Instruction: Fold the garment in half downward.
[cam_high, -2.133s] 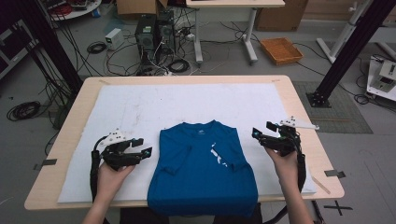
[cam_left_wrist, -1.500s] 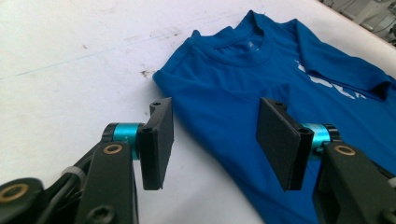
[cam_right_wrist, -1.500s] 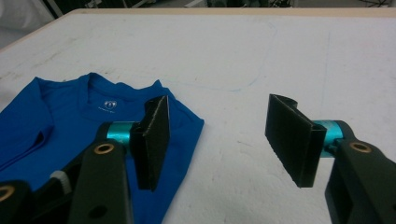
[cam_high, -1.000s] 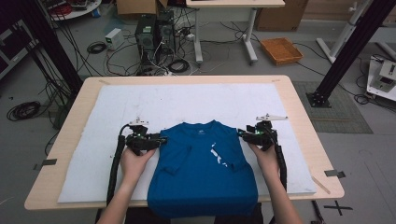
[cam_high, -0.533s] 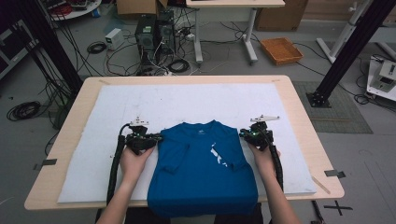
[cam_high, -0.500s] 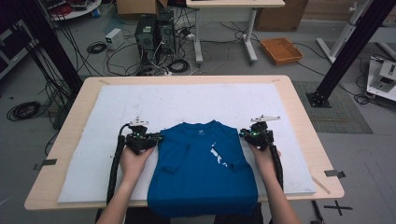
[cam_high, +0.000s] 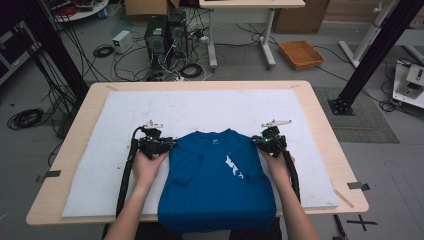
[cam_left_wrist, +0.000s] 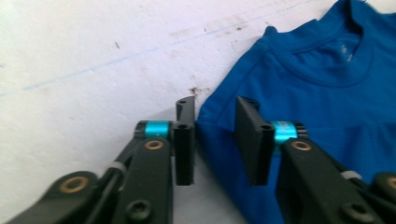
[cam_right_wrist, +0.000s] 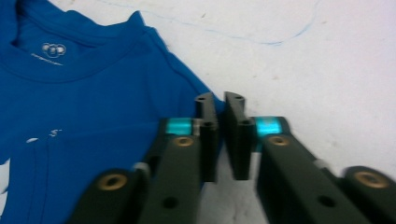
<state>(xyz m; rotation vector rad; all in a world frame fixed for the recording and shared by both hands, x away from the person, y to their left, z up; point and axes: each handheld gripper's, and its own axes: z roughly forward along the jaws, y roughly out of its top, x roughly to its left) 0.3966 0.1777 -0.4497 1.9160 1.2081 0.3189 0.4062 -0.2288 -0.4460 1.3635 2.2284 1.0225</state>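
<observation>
High view: we record a blue short-sleeved cotton T-shirt (cam_high: 217, 180) with a white chest print, lying flat, collar away from us and hem hanging at the near table edge, on a white padded mat (cam_high: 200, 107) that covers a light wooden table (cam_high: 320, 120). Our left gripper (cam_high: 167, 145) sits at the shirt's left shoulder and our right gripper (cam_high: 259, 142) at its right shoulder, each held in a hand with a black cable trailing back along the forearm. The shirt's left sleeve lies folded in over the body. Beyond the table we note black computer towers (cam_high: 162, 35) amid tangled cables and a shallow orange tray (cam_high: 301, 53) on the grey floor. Left gripper view: the left gripper (cam_left_wrist: 215, 140) has its two black jaws parted, straddling the shoulder edge of the shirt (cam_left_wrist: 317, 93); one jaw stands over the white mat (cam_left_wrist: 93, 70), the other over blue cloth, with fabric between them but not pinched. Right gripper view: the right gripper (cam_right_wrist: 221, 135) has its jaws drawn nearly together, a narrow slit between them, at the shirt's (cam_right_wrist: 84, 102) shoulder edge; whether cloth is caught in the slit we cannot tell. A small white label shows inside the collar, and a faint blue line crosses the mat (cam_right_wrist: 327, 70).
</observation>
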